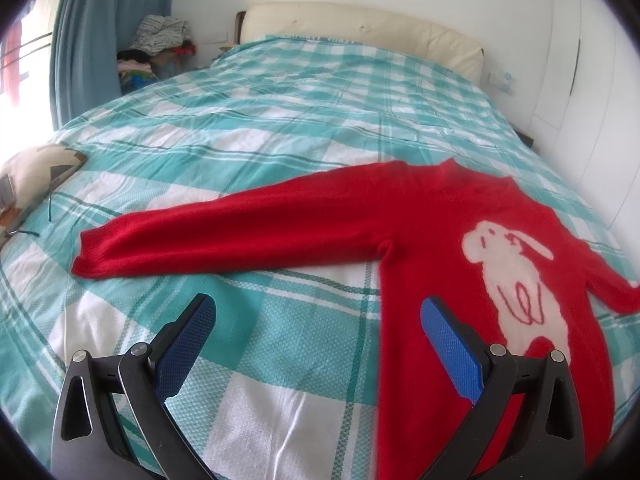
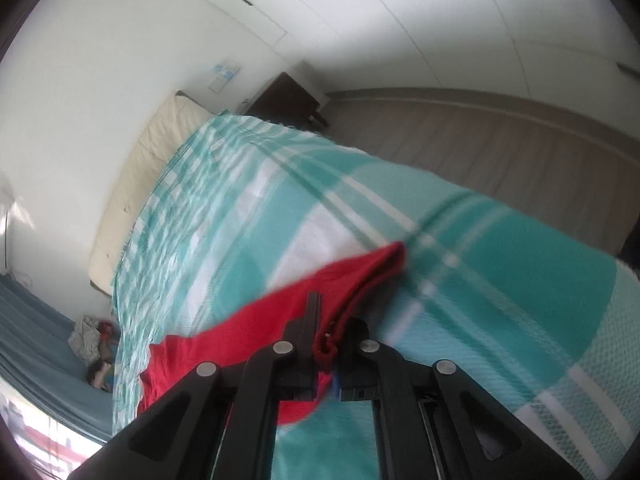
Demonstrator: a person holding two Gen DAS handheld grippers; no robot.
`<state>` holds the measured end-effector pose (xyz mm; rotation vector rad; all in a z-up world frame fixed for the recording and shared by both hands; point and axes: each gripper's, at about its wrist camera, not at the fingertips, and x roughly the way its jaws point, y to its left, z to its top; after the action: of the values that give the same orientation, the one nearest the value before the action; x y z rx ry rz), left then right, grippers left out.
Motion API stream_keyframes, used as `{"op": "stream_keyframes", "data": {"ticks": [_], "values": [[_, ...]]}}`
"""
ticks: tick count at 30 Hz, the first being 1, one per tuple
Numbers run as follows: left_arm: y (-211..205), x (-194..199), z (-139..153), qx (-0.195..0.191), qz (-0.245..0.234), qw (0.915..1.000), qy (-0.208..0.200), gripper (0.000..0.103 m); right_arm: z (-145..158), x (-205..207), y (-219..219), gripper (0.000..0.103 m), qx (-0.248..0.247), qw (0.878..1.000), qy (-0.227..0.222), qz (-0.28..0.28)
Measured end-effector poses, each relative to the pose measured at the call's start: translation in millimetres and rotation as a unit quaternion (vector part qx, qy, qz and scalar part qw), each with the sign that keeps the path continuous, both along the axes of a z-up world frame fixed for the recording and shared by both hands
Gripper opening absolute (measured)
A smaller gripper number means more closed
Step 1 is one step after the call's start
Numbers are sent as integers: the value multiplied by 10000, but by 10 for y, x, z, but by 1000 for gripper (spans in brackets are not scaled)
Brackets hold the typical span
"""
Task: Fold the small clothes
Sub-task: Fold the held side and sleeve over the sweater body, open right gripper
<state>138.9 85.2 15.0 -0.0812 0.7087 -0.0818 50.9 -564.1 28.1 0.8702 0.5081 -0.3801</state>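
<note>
- Left wrist view: left gripper point(image 1: 318, 322) gapes wide over the bed point(image 1: 256, 128), beside the sweater point(image 1: 420, 216).
- Right gripper point(image 2: 326, 320) clamps the sweater's red cloth point(image 2: 352, 280).

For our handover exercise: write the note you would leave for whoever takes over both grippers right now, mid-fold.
Left gripper: open, empty, hovering over the bedspread beside the sweater's body.
Right gripper: shut on a sleeve end of the red sweater, lifted off the bed.
Red sweater: front up, rabbit design showing, other sleeve spread flat.
Done: one sleeve gripped.
Left: fold both sleeves in, then the body.
</note>
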Motion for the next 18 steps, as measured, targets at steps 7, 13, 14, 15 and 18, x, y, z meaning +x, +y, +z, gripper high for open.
{"op": "stream_keyframes", "data": {"ticks": [7,13,14,15,18], "values": [[-2,-8,122,276,38,9993,-245,103,1354,1346,1704,5,-1474,9647,-384,2146],[116,47,132,232,187,9993,-239,103,1026,2138,3463,5,-1875,9116,-52,3658],[142,61,130,183,206,9994,-222,103,895,2244,3660,5,-1861,9058,32,3807],[168,78,129,145,235,9994,-207,103,738,2342,3840,6,-1771,8995,139,3991],[230,123,127,83,338,9993,-148,103,178,2619,4104,35,-944,8795,575,4629]]}}
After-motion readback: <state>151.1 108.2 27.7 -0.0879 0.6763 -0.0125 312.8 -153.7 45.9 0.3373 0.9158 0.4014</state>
